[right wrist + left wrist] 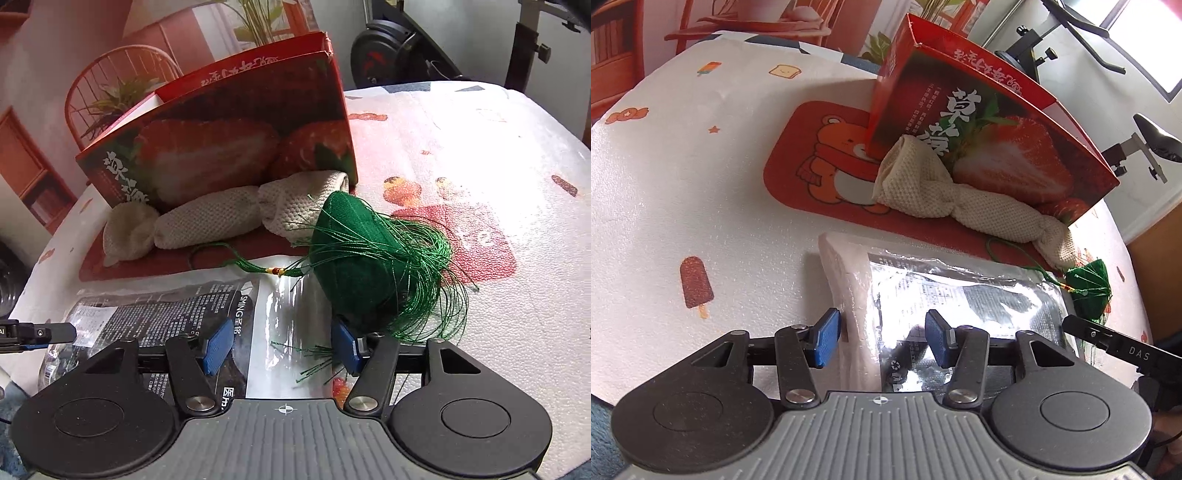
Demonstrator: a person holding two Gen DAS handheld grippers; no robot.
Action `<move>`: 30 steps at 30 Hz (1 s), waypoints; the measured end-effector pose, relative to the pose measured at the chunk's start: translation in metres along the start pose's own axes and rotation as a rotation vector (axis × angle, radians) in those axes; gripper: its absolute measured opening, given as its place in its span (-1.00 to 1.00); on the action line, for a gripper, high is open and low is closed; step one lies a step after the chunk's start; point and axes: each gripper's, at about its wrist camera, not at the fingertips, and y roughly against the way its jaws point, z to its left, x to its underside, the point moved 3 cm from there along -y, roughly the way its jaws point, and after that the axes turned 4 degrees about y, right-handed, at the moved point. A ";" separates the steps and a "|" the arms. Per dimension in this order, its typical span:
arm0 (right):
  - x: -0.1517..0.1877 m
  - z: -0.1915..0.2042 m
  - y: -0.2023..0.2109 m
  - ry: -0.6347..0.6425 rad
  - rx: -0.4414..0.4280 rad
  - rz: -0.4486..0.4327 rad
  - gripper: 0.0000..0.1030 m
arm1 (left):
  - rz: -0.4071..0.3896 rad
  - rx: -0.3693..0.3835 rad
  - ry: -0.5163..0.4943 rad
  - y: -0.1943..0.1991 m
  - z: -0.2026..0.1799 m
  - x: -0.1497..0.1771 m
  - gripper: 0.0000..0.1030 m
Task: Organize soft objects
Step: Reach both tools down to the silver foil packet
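1. Left wrist view: the left gripper point(882, 338) points down at a flat clear plastic packet point(960, 295) with a silvery printed sheet and pale pink padding inside, lying on the white table cover point(683, 184) printed with ice lollies and toast.
2. Its blue pads point(825, 338) stand apart over the packet's left end, one at the pink edge, the other over the silvery face; neither visibly presses on it.
3. Beyond the packet, a cream knitted cloth roll point(938, 195), tied into bulges, lies on an orange bear-print mat point(820, 162) and leans against a red cardboard box with strawberry pictures point(979, 122).
4. A dark green fabric sachet with a thread tassel point(1087, 286) sits at the packet's far right corner, just beside the tip of the right gripper point(1082, 326).
5. Right wrist view: the right gripper point(284, 349) hovers over the packet's other end point(184, 314), jaws apart with nothing clamped between them.
6. The green sachet point(354, 258) rests partly on the packet, touching the outer side of the right-hand blue pad point(345, 343); loose green threads trail between the pads.
7. Its cord loop point(221, 254) runs toward the cream roll point(207, 221), which lies along the foot of the strawberry box point(229, 140).
8. The left gripper's finger point(48, 332) enters at the left edge, over the packet.
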 end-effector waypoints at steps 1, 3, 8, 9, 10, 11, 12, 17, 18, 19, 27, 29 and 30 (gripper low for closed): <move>0.000 0.000 0.000 0.003 -0.002 0.000 0.14 | 0.003 0.000 0.004 -0.001 0.001 0.002 0.03; 0.000 0.001 -0.001 0.007 -0.010 0.002 0.18 | 0.006 0.003 0.004 -0.002 0.001 0.002 0.03; 0.001 0.006 -0.003 0.023 -0.035 0.011 0.25 | 0.006 0.004 -0.013 -0.004 -0.002 0.004 0.03; 0.001 0.006 -0.003 0.024 -0.040 0.012 0.27 | 0.006 0.007 -0.010 -0.004 -0.002 0.004 0.03; 0.001 0.007 -0.003 0.025 -0.046 0.014 0.28 | 0.006 0.009 -0.006 -0.004 -0.001 0.003 0.04; 0.001 0.008 -0.003 0.025 -0.051 0.014 0.28 | 0.006 0.010 -0.004 -0.003 0.000 0.004 0.04; 0.001 0.008 -0.003 0.025 -0.059 0.015 0.28 | 0.006 0.010 -0.004 -0.003 0.000 0.004 0.04; 0.002 0.013 -0.004 0.035 -0.085 0.020 0.29 | 0.007 0.009 -0.010 -0.005 -0.001 0.004 0.09; 0.002 0.014 -0.004 0.039 -0.084 0.020 0.29 | 0.008 0.009 -0.010 -0.005 -0.001 0.004 0.09; 0.002 0.015 -0.004 0.042 -0.083 0.020 0.30 | 0.008 0.009 -0.010 -0.005 -0.001 0.004 0.11; 0.001 0.016 -0.004 0.047 -0.090 0.023 0.30 | 0.007 0.012 -0.016 -0.007 -0.003 0.005 0.16; 0.001 0.020 -0.005 0.056 -0.100 0.027 0.30 | 0.008 0.014 -0.019 -0.007 -0.004 0.006 0.18; 0.001 0.021 -0.005 0.062 -0.105 0.030 0.30 | 0.008 0.014 -0.020 -0.007 -0.004 0.006 0.18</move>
